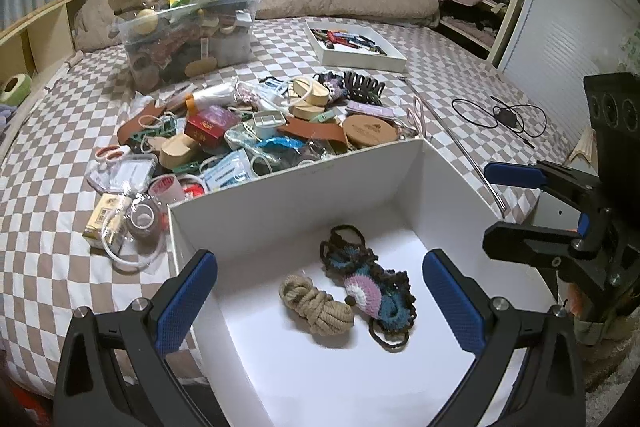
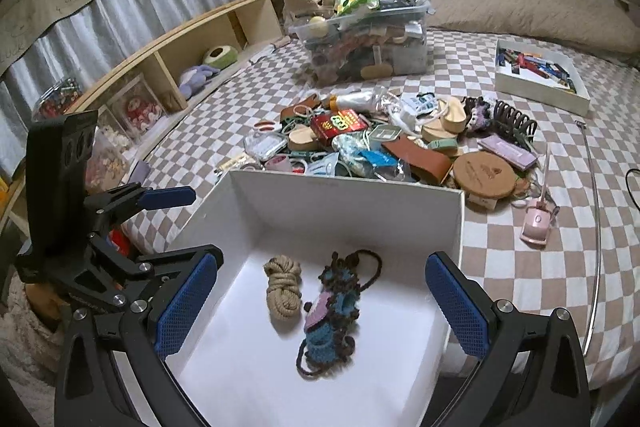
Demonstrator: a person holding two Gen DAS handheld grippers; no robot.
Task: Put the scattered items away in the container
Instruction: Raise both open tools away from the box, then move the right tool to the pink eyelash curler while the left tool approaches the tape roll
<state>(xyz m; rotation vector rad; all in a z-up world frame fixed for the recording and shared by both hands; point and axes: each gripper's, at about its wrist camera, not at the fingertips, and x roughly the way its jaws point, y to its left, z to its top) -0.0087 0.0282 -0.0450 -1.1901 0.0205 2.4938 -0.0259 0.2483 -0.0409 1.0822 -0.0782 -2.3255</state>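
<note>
The jaws of the left gripper (image 1: 320, 291) are spread wide with nothing between them, and they hang over the white box (image 1: 304, 187). The jaws of the right gripper (image 2: 322, 293) are spread wide too, empty, over the same box from the other side.

Inside the box, on its white floor, lie two things just beside each other: a tan rope bundle (image 1: 316, 307) and a crocheted piece (image 1: 372, 287) in blue, pink and brown with dark loops.

Each camera catches the other gripper. In the left view the right gripper pokes in from the right edge, past the box wall. In the right view the left gripper sits at the left edge, by the box corner.

Just behind the far wall of the box is the messy pile (image 1: 248, 131) on the checkered bed (image 1: 48, 267). It has a red box (image 2: 338, 123), a brown leather strip (image 2: 420, 159), a round wooden disc (image 2: 486, 173), a dark hair claw (image 1: 364, 87) and many small packets.

Only the left view shows the orange-handled scissors (image 1: 110, 153) and the black cable (image 1: 500, 117) on the bed. Only the right view shows the small pink thing (image 2: 536, 221) lying by itself to the right of the box, and the wooden shelf (image 2: 168, 67) beside the bed with toys in it.

Farther back, both views show a clear tub (image 1: 192, 35) stuffed full and a white tray (image 1: 356, 43) of small colored things.
</note>
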